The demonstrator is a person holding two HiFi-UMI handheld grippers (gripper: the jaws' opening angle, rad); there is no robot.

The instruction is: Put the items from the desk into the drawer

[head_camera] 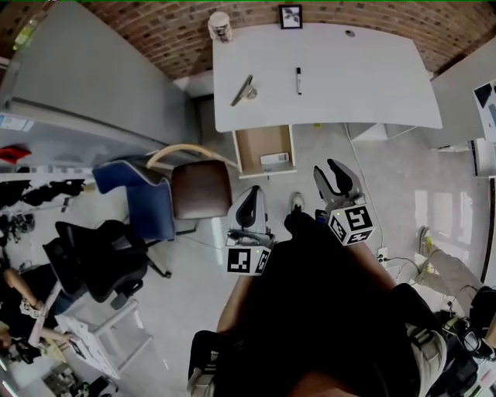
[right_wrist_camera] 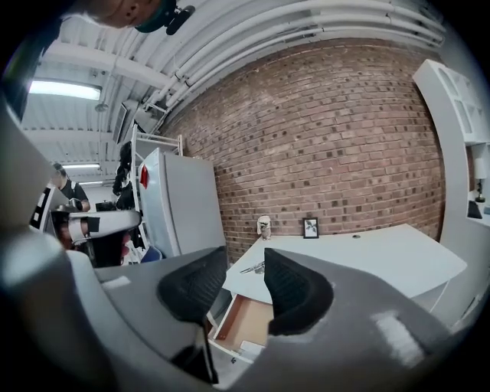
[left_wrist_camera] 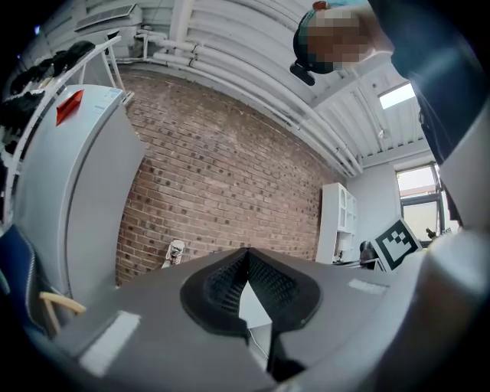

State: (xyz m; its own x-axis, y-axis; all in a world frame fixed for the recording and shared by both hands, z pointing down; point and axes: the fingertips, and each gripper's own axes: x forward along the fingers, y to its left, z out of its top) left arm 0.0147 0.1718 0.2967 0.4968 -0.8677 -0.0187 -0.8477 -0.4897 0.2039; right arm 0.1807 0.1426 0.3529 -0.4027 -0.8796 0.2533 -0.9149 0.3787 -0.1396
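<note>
Little done, by the look of it: drawer (head_camera: pixel 265 143) already open under the counter (head_camera: pixel 372 93) front, with one white box (head_camera: pixel 274 159) near its front edge and otherwise bare. Left to move, lying well apart on the counter: pen (head_camera: pixel 298 81) and metal tool (head_camera: pixel 243 91) toward the middle, pale ornament (head_camera: pixel 220 26) and frame (head_camera: pixel 291 15) along the back by the brick wall. Left tongs (head_camera: pixel 248 208) closed tip to tip on nothing; right tongs (head_camera: pixel 339 178) parted and empty, aimed toward counter and drawer. Both well short of the counter, so likely an approach first, then a pick of pen or tool. Brown chair (head_camera: pixel 201 188) just left of the drawer, blue chair (head_camera: pixel 132 198) and black chair (head_camera: pixel 97 256) further left, grey cabinet (head_camera: pixel 93 85) beyond. Nothing across the straight path to the drawer; the open drawer itself jutting out below the pen and tool.
</note>
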